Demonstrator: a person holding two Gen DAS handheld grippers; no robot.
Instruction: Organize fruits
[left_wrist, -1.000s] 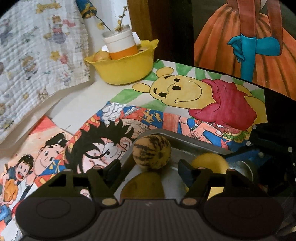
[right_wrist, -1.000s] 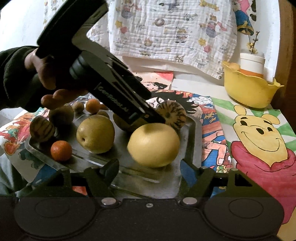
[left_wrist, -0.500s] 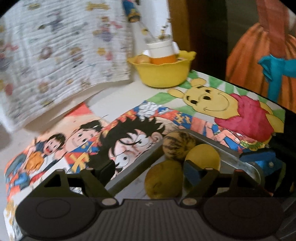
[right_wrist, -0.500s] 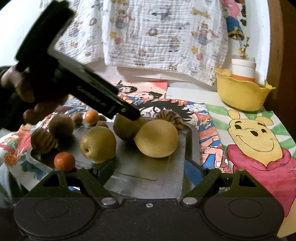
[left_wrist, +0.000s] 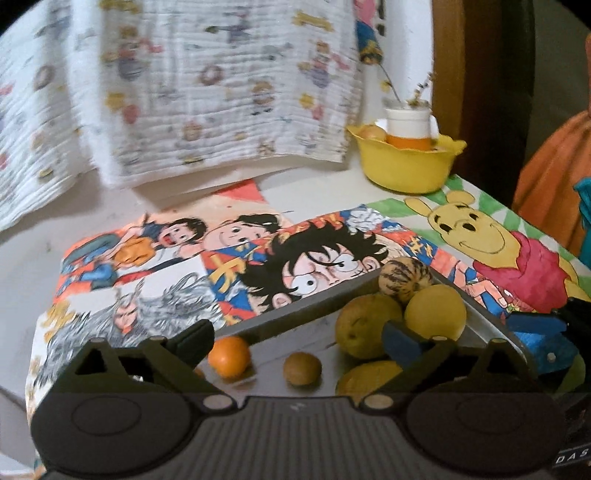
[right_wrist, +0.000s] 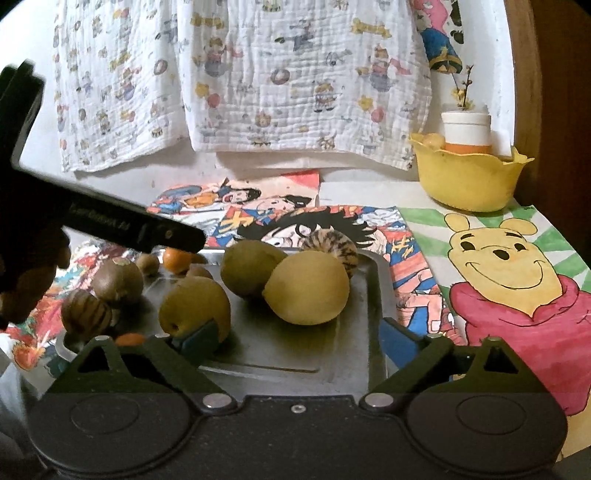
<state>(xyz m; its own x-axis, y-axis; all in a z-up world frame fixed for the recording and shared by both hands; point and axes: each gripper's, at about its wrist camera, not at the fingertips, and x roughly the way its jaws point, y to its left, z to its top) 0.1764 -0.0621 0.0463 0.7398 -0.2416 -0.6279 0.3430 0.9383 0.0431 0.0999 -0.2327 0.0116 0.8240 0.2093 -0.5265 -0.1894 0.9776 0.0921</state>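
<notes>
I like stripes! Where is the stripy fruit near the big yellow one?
In the right wrist view, the stripy fruit sits at the metal tray's far right corner, just behind the big yellow fruit.

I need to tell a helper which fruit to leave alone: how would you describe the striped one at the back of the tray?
Find the metal tray lying on the cartoon posters. At its far edge, behind the big smooth yellow fruit, sits the striped fruit. It is the only one in that cluster with tan skin and dark, tiger-like streaks; its neighbours are plain yellow-green.
</notes>
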